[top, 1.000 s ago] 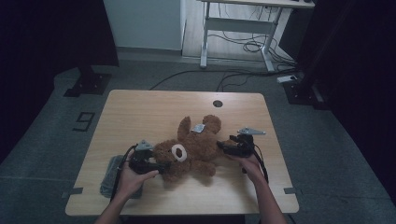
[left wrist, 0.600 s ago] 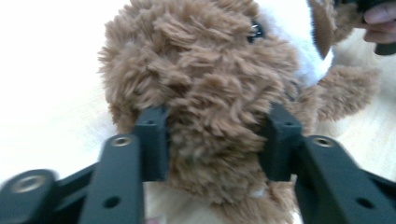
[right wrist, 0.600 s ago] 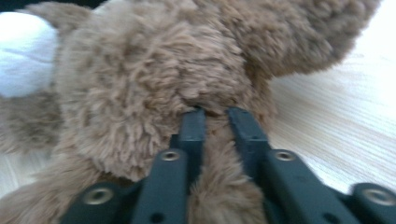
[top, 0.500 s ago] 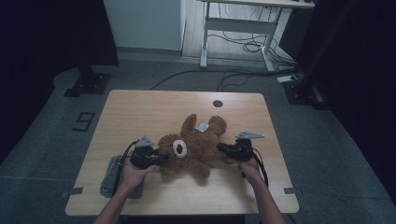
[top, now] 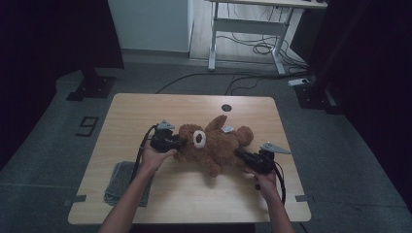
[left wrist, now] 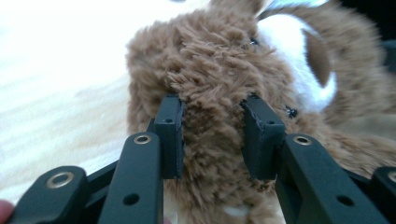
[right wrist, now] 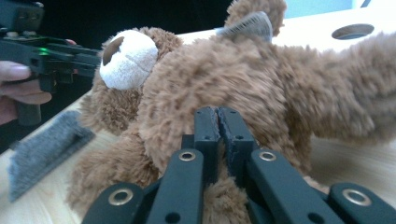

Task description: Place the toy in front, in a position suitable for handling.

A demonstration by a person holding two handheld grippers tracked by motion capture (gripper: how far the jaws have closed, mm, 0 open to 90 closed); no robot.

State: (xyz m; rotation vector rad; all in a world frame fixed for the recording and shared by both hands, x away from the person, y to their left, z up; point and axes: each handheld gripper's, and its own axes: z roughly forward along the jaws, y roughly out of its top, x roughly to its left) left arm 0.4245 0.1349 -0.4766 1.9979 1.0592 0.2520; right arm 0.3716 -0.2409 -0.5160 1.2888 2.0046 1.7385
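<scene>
From above, you have the brown teddy bear [top: 214, 145] lying across the middle of the wooden table [top: 194, 107], your left gripper [top: 179, 143] at its head and your right gripper [top: 240, 154] at its lower body — a grey cloth [top: 124, 182] lies near the left edge.

In the left gripper view, your jaws have just been closing and now pinch a thick fold of head fur.

In the right gripper view, your jaws are nearly together, clamped on a thin tuft of fur — the left gripper [right wrist: 88, 58] shows beyond.

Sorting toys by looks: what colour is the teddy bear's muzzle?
White, with a brown nose, on the fluffy brown plush teddy bear's muzzle; the right gripper view shows it best.
</scene>
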